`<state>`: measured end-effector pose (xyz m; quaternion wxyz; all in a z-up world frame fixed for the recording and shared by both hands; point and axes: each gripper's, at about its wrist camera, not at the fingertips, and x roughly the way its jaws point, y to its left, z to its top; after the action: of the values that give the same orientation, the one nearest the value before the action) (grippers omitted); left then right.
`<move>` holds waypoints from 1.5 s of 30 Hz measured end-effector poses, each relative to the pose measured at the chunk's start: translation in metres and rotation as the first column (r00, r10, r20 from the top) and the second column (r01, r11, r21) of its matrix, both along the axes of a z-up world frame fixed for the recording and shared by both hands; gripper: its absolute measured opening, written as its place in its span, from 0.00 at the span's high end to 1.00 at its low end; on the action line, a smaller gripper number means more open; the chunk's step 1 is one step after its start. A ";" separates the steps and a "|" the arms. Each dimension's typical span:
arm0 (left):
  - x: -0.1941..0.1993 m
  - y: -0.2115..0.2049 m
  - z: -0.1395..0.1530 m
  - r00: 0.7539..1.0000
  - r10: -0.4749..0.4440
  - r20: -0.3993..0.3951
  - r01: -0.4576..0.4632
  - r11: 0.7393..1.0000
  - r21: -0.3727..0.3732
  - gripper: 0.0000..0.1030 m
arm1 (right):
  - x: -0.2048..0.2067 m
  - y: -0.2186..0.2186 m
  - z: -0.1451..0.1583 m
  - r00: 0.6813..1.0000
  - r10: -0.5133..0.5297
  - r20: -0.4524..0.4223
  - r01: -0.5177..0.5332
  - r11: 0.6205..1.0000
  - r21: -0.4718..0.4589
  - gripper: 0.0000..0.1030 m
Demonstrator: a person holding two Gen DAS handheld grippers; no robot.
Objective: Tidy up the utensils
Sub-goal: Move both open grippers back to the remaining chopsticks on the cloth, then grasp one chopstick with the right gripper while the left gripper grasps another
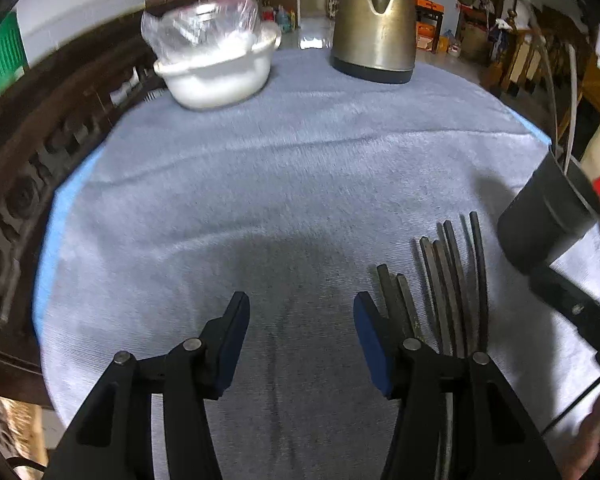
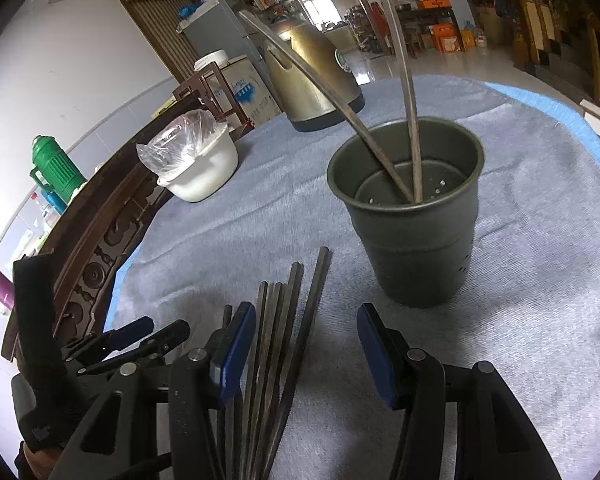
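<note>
The loose chopsticks (image 2: 284,344) lie in a fanned bundle on the blue-grey towel (image 2: 236,232) that covers the tabletop, just in front of the dark holder cup (image 2: 416,248). Their near ends run under the right gripper (image 2: 306,356) and are cut off by the lower frame edge. The exact count is hard to make out, because the sticks overlap.

Two more chopsticks (image 2: 410,120) stand tilted inside the cup, tips resting on its perforated floor.

In the left wrist view the cup (image 1: 540,216) is cropped by the right frame edge and blurred.

The right gripper hangs over the bundle on the near side of the cup. Its jaws are parted and grip nothing; several sticks lie in the gap below them.

The left gripper (image 1: 302,340) sits left of the bundle, farther from the cup. Its jaws are parted over bare towel, and the bundle (image 1: 452,280) lies outside the right finger.

Beyond the cup, a metal kettle (image 2: 312,80) stands on the towel. Left of the cup, a white pot (image 2: 198,164) is covered with clear plastic.
</note>
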<state>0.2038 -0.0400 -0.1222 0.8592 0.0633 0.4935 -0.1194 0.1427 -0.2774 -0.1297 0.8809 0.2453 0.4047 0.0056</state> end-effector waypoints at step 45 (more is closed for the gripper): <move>0.028 -0.009 -0.030 0.977 -0.143 -0.160 0.113 0.977 -0.181 0.82 | 0.030 0.006 -0.032 0.992 0.039 -0.119 -0.048 0.996 -0.072 0.91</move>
<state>0.2315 -0.0488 -0.1524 0.8061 0.0106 0.5486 -0.2215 0.1726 -0.2715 -0.1614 0.8638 0.2031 0.4611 -0.0049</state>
